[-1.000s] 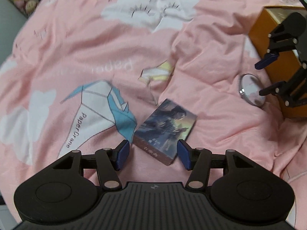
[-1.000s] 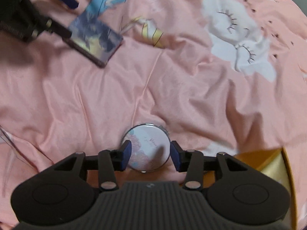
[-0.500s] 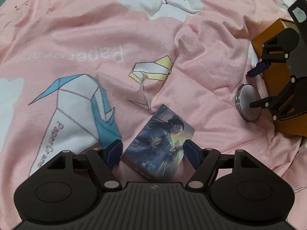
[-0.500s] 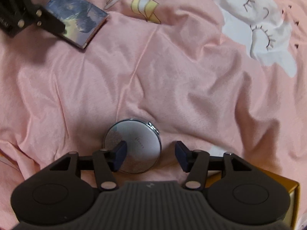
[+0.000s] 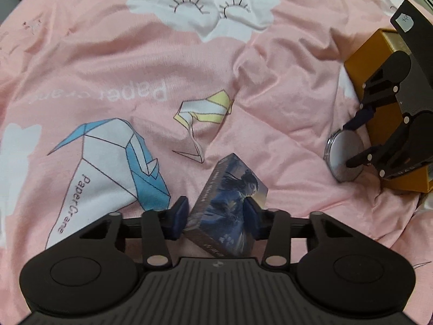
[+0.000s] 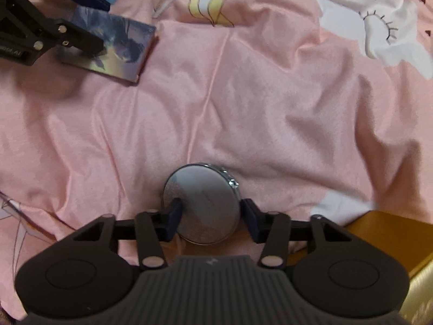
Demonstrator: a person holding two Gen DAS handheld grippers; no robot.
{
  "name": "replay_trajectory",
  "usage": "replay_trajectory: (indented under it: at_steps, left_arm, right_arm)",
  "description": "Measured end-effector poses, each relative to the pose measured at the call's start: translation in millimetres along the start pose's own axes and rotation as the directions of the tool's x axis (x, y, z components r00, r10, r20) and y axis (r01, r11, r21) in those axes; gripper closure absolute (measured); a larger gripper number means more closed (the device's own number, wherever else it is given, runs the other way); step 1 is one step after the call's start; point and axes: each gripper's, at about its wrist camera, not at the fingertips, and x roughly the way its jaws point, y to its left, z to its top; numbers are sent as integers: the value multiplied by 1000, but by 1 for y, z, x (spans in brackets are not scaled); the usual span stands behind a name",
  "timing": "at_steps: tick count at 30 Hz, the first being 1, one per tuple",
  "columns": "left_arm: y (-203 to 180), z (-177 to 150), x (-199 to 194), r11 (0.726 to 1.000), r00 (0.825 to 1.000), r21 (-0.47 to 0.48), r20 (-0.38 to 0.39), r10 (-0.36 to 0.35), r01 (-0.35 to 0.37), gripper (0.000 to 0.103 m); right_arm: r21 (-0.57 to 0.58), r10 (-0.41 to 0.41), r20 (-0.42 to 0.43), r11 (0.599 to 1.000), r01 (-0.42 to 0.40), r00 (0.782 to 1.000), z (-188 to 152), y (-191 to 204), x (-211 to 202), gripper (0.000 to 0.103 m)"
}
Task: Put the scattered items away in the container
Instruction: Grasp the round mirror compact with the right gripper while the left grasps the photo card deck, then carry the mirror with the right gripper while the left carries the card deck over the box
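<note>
The card box point(image 5: 230, 205) is tilted between the closing jaws of the left hand-held gripper point(image 5: 217, 218), the round compact point(image 6: 201, 203) between the closing right hand-held gripper point(image 6: 211, 218). Firm contact can't be made out. The gold container point(image 6: 392, 243), just right of it on the pink bedsheet point(image 6: 243, 94), is cut off.

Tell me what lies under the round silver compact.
The round silver compact lies on wrinkled pink bedding, between the right gripper's closing jaws. The compact covers the cloth directly beneath it, so anything there is hidden. The gold box stands beside it, not under.

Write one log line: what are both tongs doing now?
left tongs: closing around card box | right tongs: closing around round compact mirror | yellow box: nothing put in yet
</note>
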Motion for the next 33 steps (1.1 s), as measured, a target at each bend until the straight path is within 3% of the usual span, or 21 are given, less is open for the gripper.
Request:
replay_trajectory:
  at_steps: [2, 8, 11, 17, 26, 33]
  left_arm:
    - [-4, -1, -7, 1000, 1000, -1, 13, -16, 16, 59]
    - [-28, -6, -15, 997, 998, 43, -3, -70, 70, 68]
    - [-42, -7, -8, 995, 1000, 96, -6, -14, 14, 67]
    - [-59, -11, -5, 984, 997, 164, 20, 68, -71, 67]
    - [-68, -15, -15, 985, 994, 143, 72, 86, -96, 77]
    - [-82, -17, -41, 990, 983, 101, 162, 83, -101, 77]
  right_arm:
    - [12, 8, 16, 1000, -8, 1000, -2, -2, -8, 70]
    - [41, 93, 60, 995, -96, 994, -9, -5, -30, 74]
    - [35, 102, 69, 994, -105, 992, -6, 2, -33, 82]
    - [43, 67, 82, 997, -70, 994, -1, 18, -9, 82]
    - [22, 66, 148, 997, -70, 987, -13, 30, -30, 88]
    - [100, 71, 291, 990, -104, 954, -46, 28, -67, 88]
